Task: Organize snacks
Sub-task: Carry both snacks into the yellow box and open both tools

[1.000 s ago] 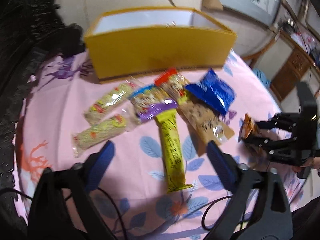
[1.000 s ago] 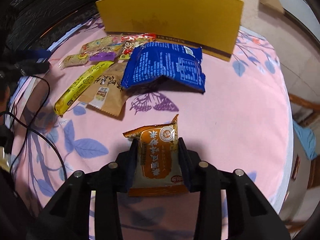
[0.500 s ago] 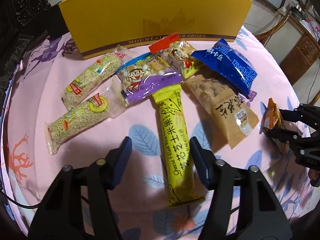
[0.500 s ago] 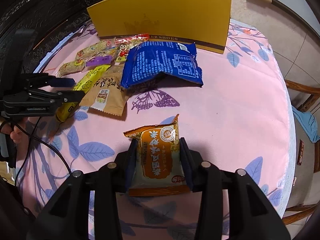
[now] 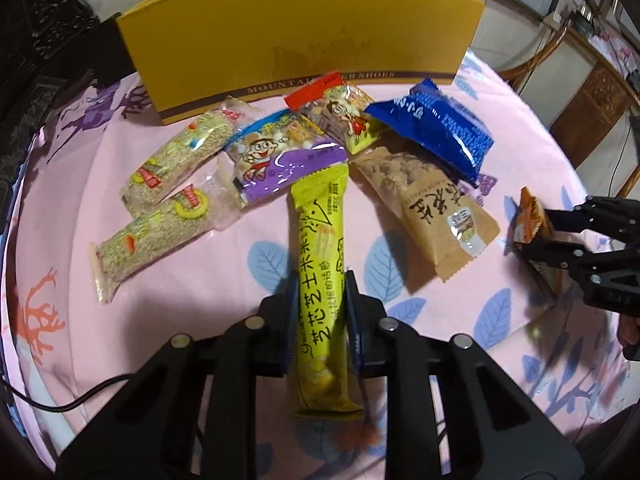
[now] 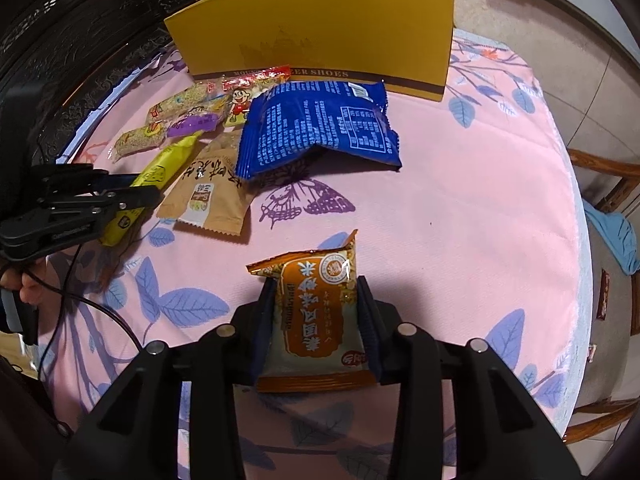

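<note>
A long yellow snack bar (image 5: 318, 220) lies on the pink tablecloth, pointing away from me. My left gripper (image 5: 320, 280) is shut on its middle, both pads against its sides. My right gripper (image 6: 315, 284) grips an orange snack packet (image 6: 316, 312) just above the cloth, its jaws closing on the packet's sides. In the left wrist view the right gripper (image 5: 548, 228) with the orange packet (image 5: 530, 216) sits at the far right. A tall yellow box (image 5: 300, 36) stands at the back.
Between the box and the grippers lie a blue pack (image 5: 436, 132), a brown paper pack (image 5: 432, 208), a purple pack (image 5: 280, 160), a red-topped pack (image 5: 340, 112) and two sesame bars (image 5: 180, 152). A wooden chair (image 6: 608, 176) stands beside the table's right edge. A black cable (image 6: 104, 312) trails at left.
My left gripper came down over the yellow bar and shut on it from wide open. The right gripper stayed put with the orange packet in it.
</note>
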`<action>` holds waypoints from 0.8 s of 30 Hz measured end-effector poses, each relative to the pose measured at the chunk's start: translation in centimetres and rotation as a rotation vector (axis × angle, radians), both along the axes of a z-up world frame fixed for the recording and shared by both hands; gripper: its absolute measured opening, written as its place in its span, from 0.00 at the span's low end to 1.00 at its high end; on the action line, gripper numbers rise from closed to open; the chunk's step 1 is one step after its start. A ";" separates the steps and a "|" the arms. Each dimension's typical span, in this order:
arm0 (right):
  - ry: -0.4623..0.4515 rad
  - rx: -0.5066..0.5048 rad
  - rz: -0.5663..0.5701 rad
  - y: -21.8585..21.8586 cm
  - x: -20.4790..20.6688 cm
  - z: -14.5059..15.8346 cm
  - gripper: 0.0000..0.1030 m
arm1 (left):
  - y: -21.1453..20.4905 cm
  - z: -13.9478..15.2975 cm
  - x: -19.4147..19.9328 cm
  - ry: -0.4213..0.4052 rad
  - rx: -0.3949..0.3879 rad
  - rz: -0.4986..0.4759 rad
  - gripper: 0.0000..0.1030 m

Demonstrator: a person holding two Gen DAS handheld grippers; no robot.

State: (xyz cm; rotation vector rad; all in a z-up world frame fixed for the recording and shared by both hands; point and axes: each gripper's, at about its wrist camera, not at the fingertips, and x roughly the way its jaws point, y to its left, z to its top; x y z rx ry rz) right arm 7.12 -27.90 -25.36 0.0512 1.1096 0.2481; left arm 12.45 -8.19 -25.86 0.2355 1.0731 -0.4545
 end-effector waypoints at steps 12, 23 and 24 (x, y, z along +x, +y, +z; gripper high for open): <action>-0.118 0.013 0.049 1.2 -0.3 5.3 0.38 | 3.2 6.4 -0.3 -0.100 -0.101 0.075 0.21; -0.401 0.012 0.060 1.7 5.0 15.1 0.38 | 3.3 15.2 3.5 -0.264 -0.204 0.124 0.21; -0.429 0.016 0.049 1.8 5.7 15.8 0.38 | 3.1 16.1 4.4 -0.286 -0.219 0.125 0.21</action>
